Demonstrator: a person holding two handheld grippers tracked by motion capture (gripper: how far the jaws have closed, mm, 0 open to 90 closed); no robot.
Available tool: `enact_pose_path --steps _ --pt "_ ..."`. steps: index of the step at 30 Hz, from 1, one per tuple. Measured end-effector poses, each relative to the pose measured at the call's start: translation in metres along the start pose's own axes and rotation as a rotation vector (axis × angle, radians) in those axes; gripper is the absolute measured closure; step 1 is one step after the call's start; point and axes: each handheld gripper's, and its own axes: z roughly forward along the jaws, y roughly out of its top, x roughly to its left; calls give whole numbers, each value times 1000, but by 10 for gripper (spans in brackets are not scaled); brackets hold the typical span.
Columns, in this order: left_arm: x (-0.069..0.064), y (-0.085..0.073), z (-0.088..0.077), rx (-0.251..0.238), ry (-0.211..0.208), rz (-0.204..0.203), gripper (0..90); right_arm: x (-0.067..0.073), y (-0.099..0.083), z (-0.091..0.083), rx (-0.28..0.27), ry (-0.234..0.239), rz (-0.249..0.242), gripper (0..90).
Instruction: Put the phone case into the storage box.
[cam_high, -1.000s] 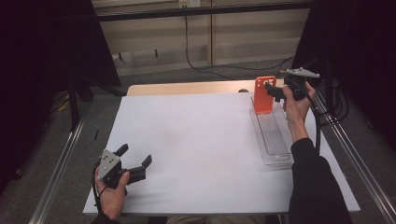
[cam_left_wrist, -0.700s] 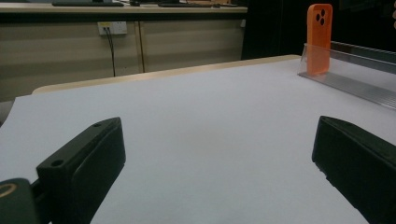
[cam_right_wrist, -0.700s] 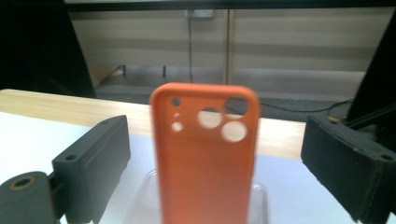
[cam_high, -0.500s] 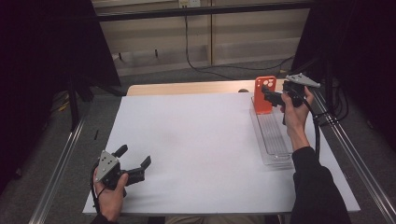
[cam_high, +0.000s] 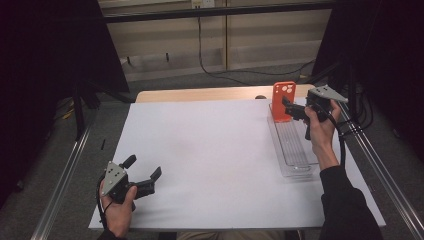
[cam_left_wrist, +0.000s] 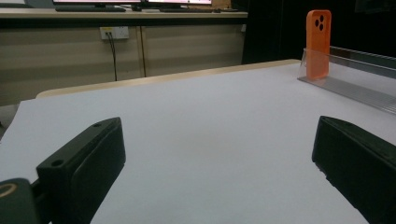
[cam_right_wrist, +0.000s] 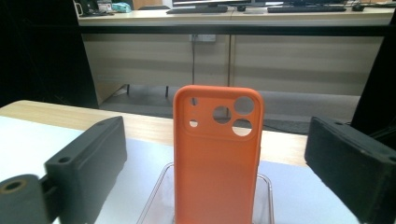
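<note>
Orange phone case (cam_high: 283, 101) stands upright at the far end of the clear slotted rack (cam_high: 295, 147), which lies along the right side of the white bench (cam_high: 210, 150) in the high view. The right gripper (cam_high: 289, 107) is level with the case and just beside it, its jaws spread and pressing on nothing. The left gripper (cam_high: 145, 181) rests near the bench's front left corner, well apart from the rack, its jaws also wide and empty.

In the left gripper view, both black jaws stand far apart over bare white surface, and the case (cam_left_wrist: 318, 44) shows small and upright in the rack (cam_left_wrist: 355, 88) at the far right.

In the right gripper view, the case (cam_right_wrist: 217, 154) stands straight ahead, centred in the gap between the wide jaws, camera holes at the top, its foot in the rack (cam_right_wrist: 159, 200); neither jaw touches it.

By my reading the case is either freshly set in its slot or about to be gripped; no grip holds it now, and the rest of the rack is empty.

Against the earlier frames, the right hand has shifted slightly across the far end of the rack and its jaws have just been opening further, with the case free between them. The left hand has kept its place.
</note>
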Motion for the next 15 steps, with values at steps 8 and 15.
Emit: enact_pose_path --steps 8,15 --pt "-1 1 -1 -8 -6 -4 26 7 -3 -13 -26 9 -20 22" --pt "-1 1 -2 -8 -5 -7 26 15 -3 -26 -27 18 -42 0"
